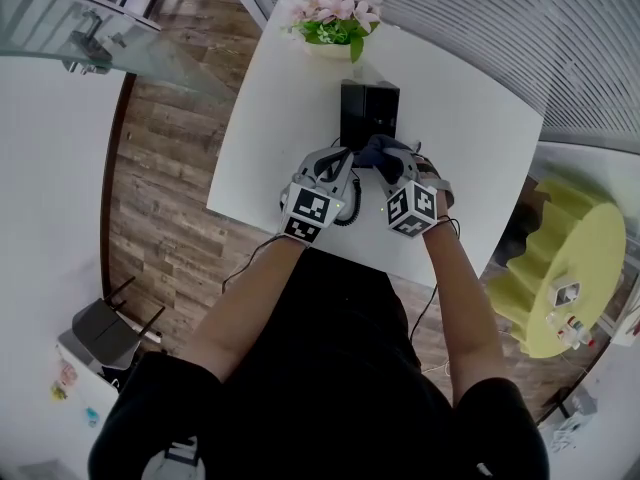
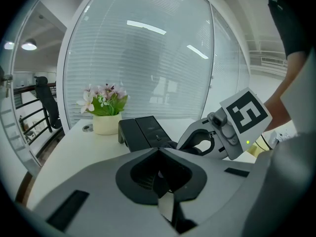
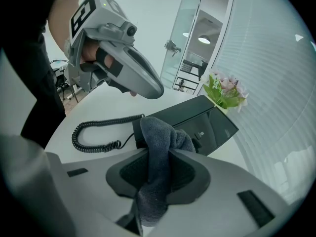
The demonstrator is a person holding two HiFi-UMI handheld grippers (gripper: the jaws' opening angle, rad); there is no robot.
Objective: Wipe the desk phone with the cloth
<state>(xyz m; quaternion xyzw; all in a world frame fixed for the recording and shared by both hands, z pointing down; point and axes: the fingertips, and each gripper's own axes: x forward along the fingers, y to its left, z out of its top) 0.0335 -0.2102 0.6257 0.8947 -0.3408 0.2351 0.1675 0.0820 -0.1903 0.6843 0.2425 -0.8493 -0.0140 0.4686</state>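
Observation:
The black desk phone (image 1: 368, 113) stands on the white table (image 1: 470, 138), its face tilted up toward me (image 3: 197, 120). Its coiled cord (image 3: 94, 132) lies on the table at the near left. My right gripper (image 3: 160, 149) is shut on a dark blue-grey cloth (image 3: 160, 139), and the bunched cloth (image 1: 382, 154) rests at the phone's near edge. My left gripper (image 1: 338, 160) hovers just left of it, above the cord, jaws shut with nothing between them (image 2: 159, 149). From the left gripper view the phone (image 2: 145, 130) lies straight ahead.
A pot of pink flowers (image 1: 335, 20) stands behind the phone at the table's far edge. A yellow round seat (image 1: 570, 268) is to the right of the table. Window blinds (image 2: 143, 58) run behind. Wood floor lies to the left.

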